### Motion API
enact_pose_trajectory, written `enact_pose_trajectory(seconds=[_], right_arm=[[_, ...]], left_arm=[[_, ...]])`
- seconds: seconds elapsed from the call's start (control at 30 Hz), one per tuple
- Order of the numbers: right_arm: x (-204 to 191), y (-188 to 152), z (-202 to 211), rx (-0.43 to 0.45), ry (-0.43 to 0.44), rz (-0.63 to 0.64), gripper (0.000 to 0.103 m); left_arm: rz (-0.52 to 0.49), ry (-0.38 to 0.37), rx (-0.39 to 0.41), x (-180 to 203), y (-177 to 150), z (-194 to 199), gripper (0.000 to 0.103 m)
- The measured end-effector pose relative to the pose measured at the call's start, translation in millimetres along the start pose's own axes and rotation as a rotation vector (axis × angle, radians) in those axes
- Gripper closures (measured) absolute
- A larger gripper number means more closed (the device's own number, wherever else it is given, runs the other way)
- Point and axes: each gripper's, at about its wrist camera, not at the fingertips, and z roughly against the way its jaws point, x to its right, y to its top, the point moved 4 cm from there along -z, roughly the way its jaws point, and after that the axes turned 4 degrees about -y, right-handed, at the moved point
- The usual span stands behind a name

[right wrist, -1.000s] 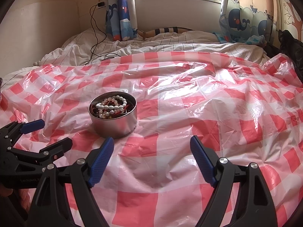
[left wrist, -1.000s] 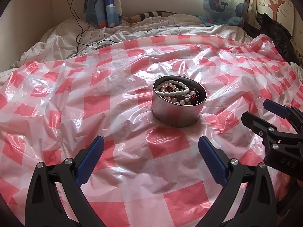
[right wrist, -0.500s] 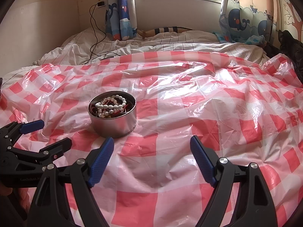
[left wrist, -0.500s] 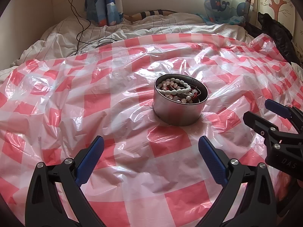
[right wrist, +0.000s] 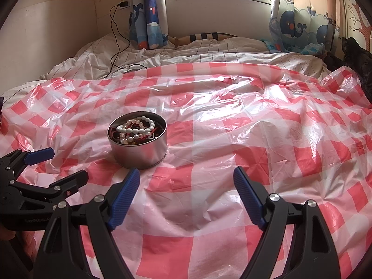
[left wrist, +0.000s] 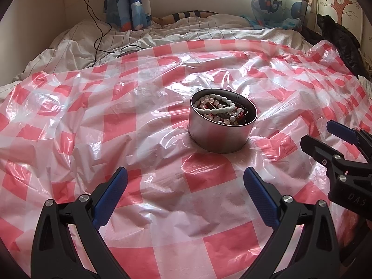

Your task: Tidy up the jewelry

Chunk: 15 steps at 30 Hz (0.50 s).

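A round silver tin (left wrist: 220,132) stands on the red-and-white checked plastic sheet (left wrist: 139,139). It holds white bead bracelets (left wrist: 217,108) tangled with red cord. The tin also shows in the right wrist view (right wrist: 139,148) with the beads (right wrist: 137,127) inside. My left gripper (left wrist: 184,186) is open and empty, a little short of the tin. My right gripper (right wrist: 186,186) is open and empty, with the tin ahead to its left. The right gripper shows at the right edge of the left wrist view (left wrist: 325,137). The left gripper shows at the left edge of the right wrist view (right wrist: 60,162).
The sheet covers a bed with a rumpled striped duvet (right wrist: 186,55) behind it. A black charger cable (left wrist: 97,30) trails from the wall onto the bedding. Whale-print curtains (right wrist: 148,11) hang at the back. Dark clothing (left wrist: 339,39) lies at the far right.
Both grippers stay open. The left wrist view has shifted slightly, so the tin sits a little lower. The right wrist view has hardly moved.
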Motion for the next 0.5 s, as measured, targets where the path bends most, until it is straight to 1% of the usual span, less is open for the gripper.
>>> enact_pose_trajectory(seconds=[0.1,0.2,0.5], right_arm=[[0.0,0.3,0.8,0.000,0.001,0.000,0.023],[-0.1,0.4,0.4,0.003,-0.002,-0.001,0.021],[4.3,-2.1,2.0,0.004,-0.003,0.001,0.020]], left_arm=[[-0.001,0.001,-0.001,0.0,-0.2,-0.2,0.007],[0.001,0.000,-0.001,0.0,-0.2,-0.3,0.007],[0.012,0.002,-0.022,-3.0,-6.3,-1.7,0.007]])
